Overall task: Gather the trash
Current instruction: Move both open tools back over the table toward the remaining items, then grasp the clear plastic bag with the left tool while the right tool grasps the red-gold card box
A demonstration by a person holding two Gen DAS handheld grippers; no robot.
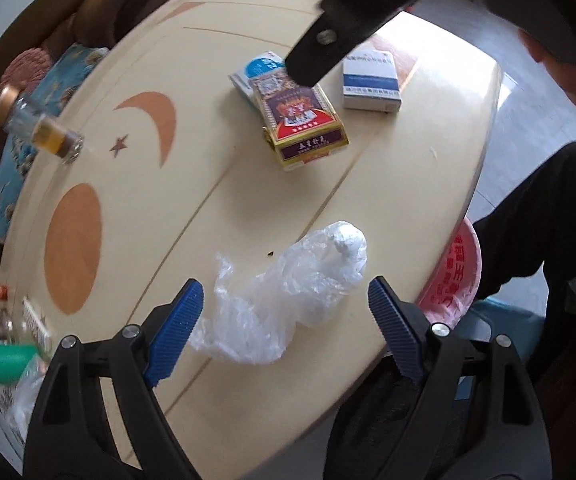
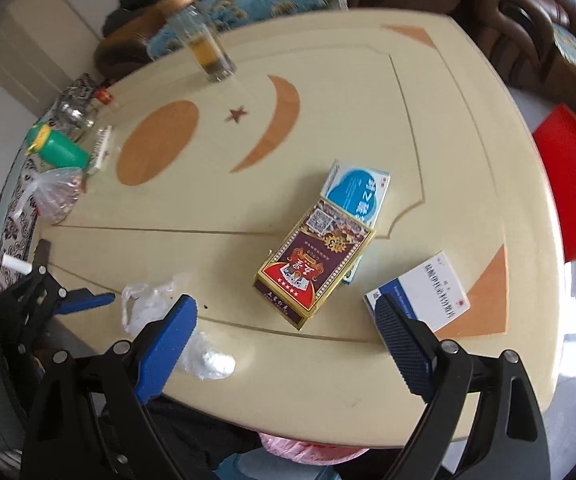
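The left gripper [image 1: 284,312] hangs with fingers spread above the crumpled plastic bag [image 1: 288,304] on the table [image 1: 367,208]. The right gripper [image 2: 288,328] is spread too, holding nothing. Only the right view shows a red chair [image 2: 571,184]. Box lettering is illegible.

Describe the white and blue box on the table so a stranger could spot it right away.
On the cream table, look near the orange corner triangle. The white box with a blue band lies alone there, flat, apart from the two stacked boxes mid-table.
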